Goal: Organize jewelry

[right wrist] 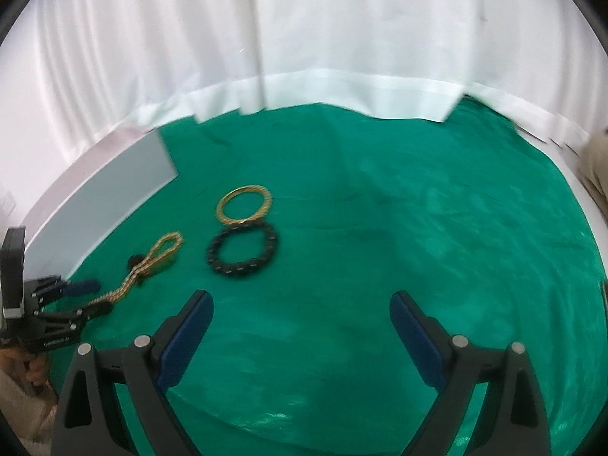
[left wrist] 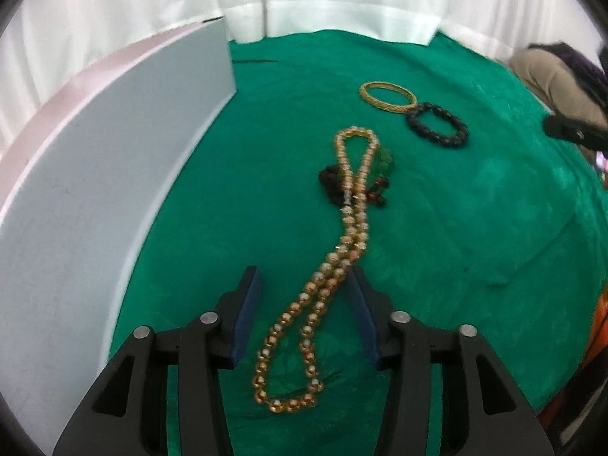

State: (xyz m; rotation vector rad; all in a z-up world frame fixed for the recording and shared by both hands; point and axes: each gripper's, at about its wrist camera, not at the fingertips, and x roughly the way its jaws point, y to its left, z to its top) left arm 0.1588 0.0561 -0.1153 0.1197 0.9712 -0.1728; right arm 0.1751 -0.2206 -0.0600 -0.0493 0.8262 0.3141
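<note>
A long gold bead necklace (left wrist: 344,243) lies on the green cloth (left wrist: 456,197). My left gripper (left wrist: 306,277) is open with its fingers on either side of the necklace's near part, not closed on it. Under the necklace's middle lie small dark and green beaded pieces (left wrist: 380,178). Beyond are a gold bangle (left wrist: 387,97) and a black bead bracelet (left wrist: 437,125). In the right wrist view the necklace (right wrist: 152,262), gold bangle (right wrist: 245,205) and black bracelet (right wrist: 243,250) lie ahead to the left. My right gripper (right wrist: 302,304) is open and empty over bare cloth.
A white box with a pale pink top (left wrist: 114,152) stands at the left of the cloth; it also shows in the right wrist view (right wrist: 102,205). White curtain (right wrist: 304,38) hangs behind the table. A person's clothing (left wrist: 547,76) is at the far right.
</note>
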